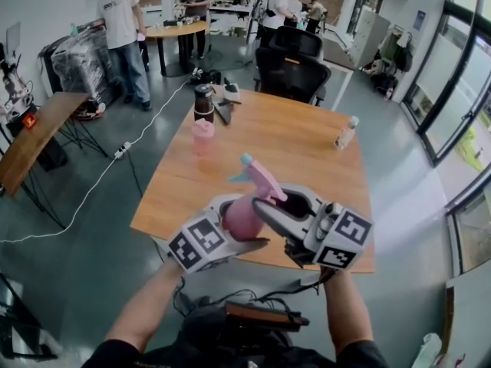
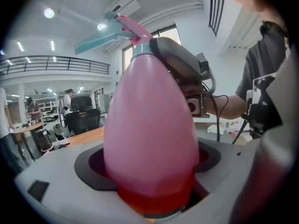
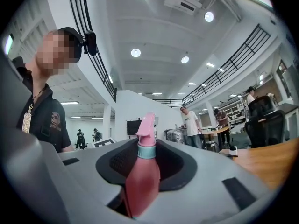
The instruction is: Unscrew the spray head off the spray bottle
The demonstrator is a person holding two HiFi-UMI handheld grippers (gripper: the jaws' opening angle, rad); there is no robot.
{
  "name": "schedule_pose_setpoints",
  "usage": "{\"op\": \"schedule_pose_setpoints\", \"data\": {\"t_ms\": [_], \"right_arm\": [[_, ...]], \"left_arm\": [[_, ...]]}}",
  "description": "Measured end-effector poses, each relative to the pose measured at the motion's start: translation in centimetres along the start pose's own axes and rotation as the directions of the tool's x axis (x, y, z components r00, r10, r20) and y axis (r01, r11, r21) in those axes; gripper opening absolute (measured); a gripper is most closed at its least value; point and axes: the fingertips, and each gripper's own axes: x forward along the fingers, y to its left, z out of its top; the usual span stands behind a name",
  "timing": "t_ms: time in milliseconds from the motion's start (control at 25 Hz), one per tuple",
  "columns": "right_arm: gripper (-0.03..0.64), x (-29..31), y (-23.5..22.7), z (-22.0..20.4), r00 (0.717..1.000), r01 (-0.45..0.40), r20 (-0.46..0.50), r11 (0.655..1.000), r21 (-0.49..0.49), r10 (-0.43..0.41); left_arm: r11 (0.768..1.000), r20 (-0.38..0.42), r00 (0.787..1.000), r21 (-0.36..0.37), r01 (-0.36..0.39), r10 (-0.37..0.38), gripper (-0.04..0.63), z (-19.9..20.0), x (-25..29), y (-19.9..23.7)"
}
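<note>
Pink spray bottle [image 1: 242,219] — spray head [image 1: 259,179] pink w/ teal trigger [image 2: 96,40]; table [image 1: 307,140] tan wood.

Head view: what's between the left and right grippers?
The pink spray bottle: left gripper clamps its body, right gripper its neck. Head view shows it.

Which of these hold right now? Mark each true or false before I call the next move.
1. The left gripper is clamped on the spray bottle's pink body. True.
2. The spray head is already off. False: it sits on the neck.
3. The bottle stands on the table. False: both grippers hold it up over the table's near edge.
4. The right gripper's jaws flank the neck by the teal collar. True.
</note>
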Motion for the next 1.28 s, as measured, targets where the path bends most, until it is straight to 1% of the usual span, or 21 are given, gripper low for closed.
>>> {"op": "schedule_pose_setpoints", "data": {"t_ms": [240, 400, 480, 560, 640, 720, 800, 880, 960, 1000, 1040, 1080, 1160, 1200, 1240, 1280], "right_arm": [[0.126, -0.1, -0.8, -0.5, 0.995, 0.093, 0.021, 0.995, 0.023, -0.093], [0.126, 0.0, -1.5, -0.8, 0.985, 0.164, 0.035, 0.985, 0.052, -0.166], [0.126, 0.0, -1.9, -0.9, 0.980, 0.195, 0.037, 0.979, 0.064, -0.197], [0.126, -0.1, -1.6, -0.9, 0.980, 0.194, 0.029, 0.980, 0.051, -0.196], [0.129, -0.2, -1.2, -0.7, 0.984, 0.175, 0.014, 0.984, 0.023, -0.176], [0.132, -0.2, -0.7, -0.3, 0.989, 0.147, 0.003, 0.989, 0.001, -0.147], [0.130, -0.2, -0.1, 0.1, 0.995, 0.103, -0.001, 0.995, -0.006, -0.103], [0.130, -0.3, 0.8, 0.4, 0.999, 0.049, -0.006, 0.999, -0.011, -0.049], [0.130, -0.5, 1.7, 0.7, 1.000, -0.020, -0.010, 1.000, -0.017, 0.019], [0.132, -0.7, 2.2, 0.8, 0.998, -0.063, -0.008, 0.998, -0.018, 0.062], [0.132, -0.8, 2.8, 0.9, 0.994, -0.111, -0.005, 0.994, -0.018, 0.111], [0.133, -1.0, 3.4, 1.1, 0.987, -0.163, -0.002, 0.986, -0.019, 0.163], [0.133, -1.5, 4.6, 1.3, 0.962, -0.273, 0.004, 0.962, -0.018, 0.273], [0.133, -1.8, 5.1, 1.4, 0.946, -0.323, 0.008, 0.946, -0.015, 0.323], [0.135, -2.0, 5.5, 1.5, 0.932, -0.362, 0.011, 0.932, -0.012, 0.363], [0.135, -2.1, 5.6, 1.6, 0.923, -0.385, 0.014, 0.923, -0.011, 0.385]], "left_arm": [[0.995, -0.030, 0.995, -0.016, -0.094, 0.094, 0.453, -0.7, 0.6, 1.0], [0.983, -0.064, 0.981, -0.024, -0.183, 0.181, 0.453, -1.3, 0.9, 1.9], [0.979, -0.073, 0.977, -0.023, -0.205, 0.202, 0.453, -1.5, 1.0, 2.3], [0.986, -0.056, 0.985, -0.020, -0.164, 0.163, 0.453, -1.3, 0.8, 1.8], [0.995, -0.031, 0.995, -0.012, -0.100, 0.099, 0.453, -0.9, 0.4, 1.1], [1.000, -0.008, 1.000, -0.011, -0.029, 0.029, 0.453, -0.3, 0.1, 0.4], [0.997, 0.021, 0.998, -0.026, 0.066, -0.066, 0.453, 0.4, -0.2, -0.8], [0.987, 0.047, 0.987, -0.027, 0.157, -0.156, 0.453, 1.0, -0.6, -2.1], [0.971, 0.059, 0.969, -0.008, 0.240, -0.240, 0.453, 1.2, -1.2, -3.2], [0.957, 0.065, 0.954, 0.002, 0.292, -0.291, 0.453, 1.4, -1.5, -3.9], [0.937, 0.072, 0.935, 0.016, 0.348, -0.348, 0.453, 1.6, -1.9, -4.6], [0.914, 0.077, 0.911, 0.034, 0.404, -0.406, 0.453, 1.9, -2.4, -5.4], [0.860, 0.082, 0.856, 0.074, 0.506, -0.510, 0.453, 2.2, -3.3, -7.0], [0.834, 0.084, 0.830, 0.089, 0.545, -0.551, 0.454, 2.3, -3.6, -7.7], [0.814, 0.088, 0.810, 0.097, 0.572, -0.580, 0.453, 2.5, -3.8, -8.2], [0.806, 0.094, 0.801, 0.099, 0.584, -0.591, 0.453, 2.7, -3.8, -8.5]]}}
